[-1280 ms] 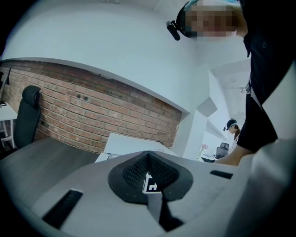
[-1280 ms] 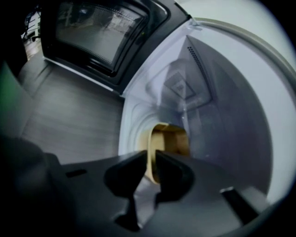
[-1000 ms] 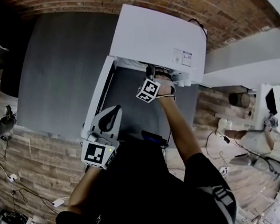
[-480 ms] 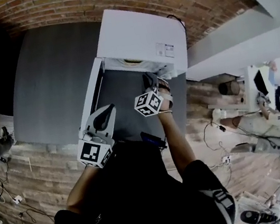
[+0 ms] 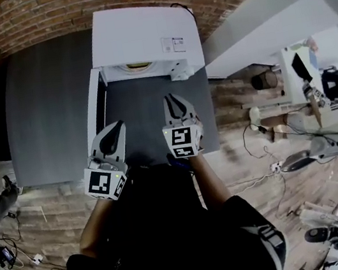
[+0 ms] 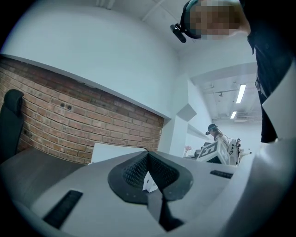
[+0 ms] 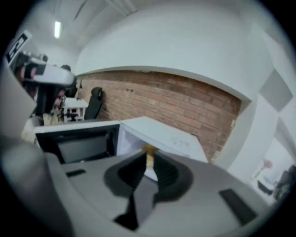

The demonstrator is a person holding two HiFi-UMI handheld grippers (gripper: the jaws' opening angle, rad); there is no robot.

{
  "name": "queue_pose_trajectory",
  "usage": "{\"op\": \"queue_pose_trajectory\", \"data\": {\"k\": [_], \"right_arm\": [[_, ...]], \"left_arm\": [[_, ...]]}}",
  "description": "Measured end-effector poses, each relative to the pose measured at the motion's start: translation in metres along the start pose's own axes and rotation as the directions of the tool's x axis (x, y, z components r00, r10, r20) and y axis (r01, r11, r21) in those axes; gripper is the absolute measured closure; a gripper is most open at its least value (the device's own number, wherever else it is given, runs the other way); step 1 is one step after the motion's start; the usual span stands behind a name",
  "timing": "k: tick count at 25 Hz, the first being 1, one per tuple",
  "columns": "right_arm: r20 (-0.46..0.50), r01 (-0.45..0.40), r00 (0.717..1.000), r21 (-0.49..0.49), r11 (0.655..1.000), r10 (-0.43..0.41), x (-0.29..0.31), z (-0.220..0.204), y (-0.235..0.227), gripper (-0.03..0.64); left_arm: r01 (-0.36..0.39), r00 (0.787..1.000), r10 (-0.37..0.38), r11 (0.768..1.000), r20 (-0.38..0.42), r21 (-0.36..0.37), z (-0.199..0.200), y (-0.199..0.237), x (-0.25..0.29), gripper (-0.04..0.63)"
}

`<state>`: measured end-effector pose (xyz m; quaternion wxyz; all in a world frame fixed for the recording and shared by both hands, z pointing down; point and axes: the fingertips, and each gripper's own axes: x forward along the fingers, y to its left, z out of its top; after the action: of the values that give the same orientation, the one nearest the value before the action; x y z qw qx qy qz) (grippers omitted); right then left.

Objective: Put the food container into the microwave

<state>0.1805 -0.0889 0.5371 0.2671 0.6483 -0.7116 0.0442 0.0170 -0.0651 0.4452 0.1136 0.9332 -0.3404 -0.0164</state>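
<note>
The white microwave [image 5: 138, 36] stands at the far edge of the grey counter [image 5: 49, 113], toward its right corner, against the brick wall [image 5: 26, 20]. Its door [image 5: 96, 108] is swung open to the left. In the right gripper view the door's dark window faces the camera.

The food container [image 5: 138, 65] is a yellowish shape inside the open cavity, just behind the front lip. It is too small to make out in any detail.

Both grippers hang over the near part of the counter, in front of the microwave and well apart from the container, touching nothing. The left gripper [image 5: 118, 128] is near the free end of the open door. Its jaws are drawn together, with only a sliver of white background showing between the pads and nothing held.

The right gripper [image 5: 172, 99] points at the cavity from in front of the microwave's right side. Its jaws are likewise closed to a thin slit and hold nothing. Through that slit the right gripper view shows the yellowish container [image 7: 149, 149] lined up beyond the tips, inside the microwave
</note>
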Motion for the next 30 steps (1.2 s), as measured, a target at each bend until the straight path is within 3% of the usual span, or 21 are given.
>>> {"op": "queue_pose_trajectory", "data": {"k": [5,11,15,30], "right_arm": [[0.035,-0.014,0.999,0.194,0.981,0.008,-0.043,-0.003,0.004,0.563],[0.066,-0.052,0.997,0.301,0.952,0.034,-0.081,-0.009,0.018,0.578],[0.083,-0.089,0.994,0.334,0.939,0.064,-0.093,-0.008,0.028,0.584],[0.101,-0.091,0.993,0.341,0.936,0.06,-0.102,-0.007,0.032,0.584]], "left_arm": [[0.003,1.0,-0.003,1.0,-0.001,0.008,-0.005,-0.005,-0.001,0.56],[0.006,1.0,-0.006,1.0,-0.01,0.013,-0.012,-0.014,-0.004,0.56],[0.004,1.0,-0.004,1.0,-0.014,0.013,-0.016,-0.015,-0.003,0.56],[0.022,1.0,-0.022,0.999,-0.008,0.024,-0.015,-0.026,0.003,0.56]]}}
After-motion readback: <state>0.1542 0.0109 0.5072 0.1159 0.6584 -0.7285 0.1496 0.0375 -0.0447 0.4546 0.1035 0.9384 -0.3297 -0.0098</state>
